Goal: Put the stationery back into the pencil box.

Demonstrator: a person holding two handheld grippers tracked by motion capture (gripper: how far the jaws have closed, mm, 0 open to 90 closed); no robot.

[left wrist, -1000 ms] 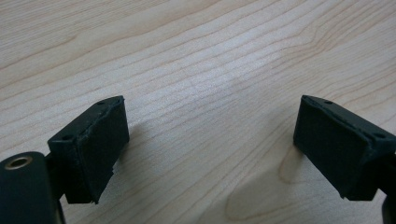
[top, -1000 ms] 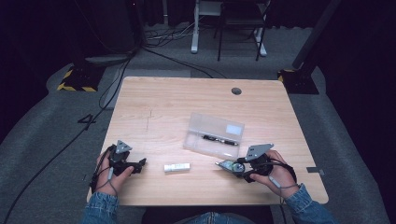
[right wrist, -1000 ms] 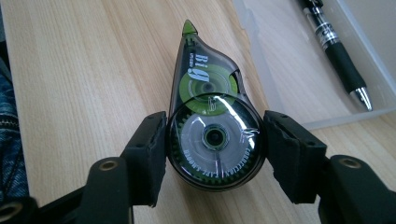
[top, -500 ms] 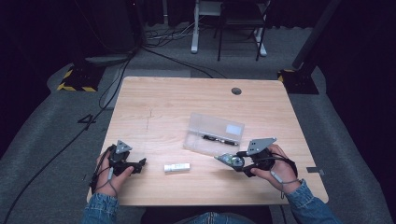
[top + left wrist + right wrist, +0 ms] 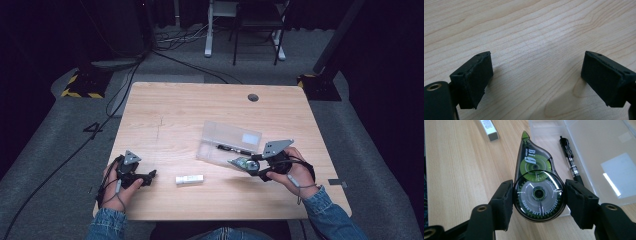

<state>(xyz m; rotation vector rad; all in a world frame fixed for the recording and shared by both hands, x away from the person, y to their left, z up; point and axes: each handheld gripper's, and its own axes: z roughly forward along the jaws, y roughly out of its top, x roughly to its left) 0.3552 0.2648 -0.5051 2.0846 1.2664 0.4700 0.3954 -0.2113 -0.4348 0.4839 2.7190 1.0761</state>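
The right gripper had its two black jaws pinched on the round body of a translucent grey correction-tape dispenser with green inner wheels, one pad on each side of the wide end. The dispenser's pointed green tip faced away from the jaws. In the high view the right gripper held the dispenser at the near edge of a clear, shallow plastic box; whether it touched the box or the wood could not be told. Inside that box lay a black pen with a white label band, just beside the dispenser in the right gripper view. A small white stick-shaped eraser in a printed sleeve lay flat on the surface, apart from the box, between the two hands.

The left gripper had its jaws spread wide with nothing but bare wood grain between them. In the high view the left gripper sat low near the front left corner, well apart from the eraser, held in the person's left hand. The person's right hand carried the other gripper near the front right. The light wooden surface stood on grey flooring.
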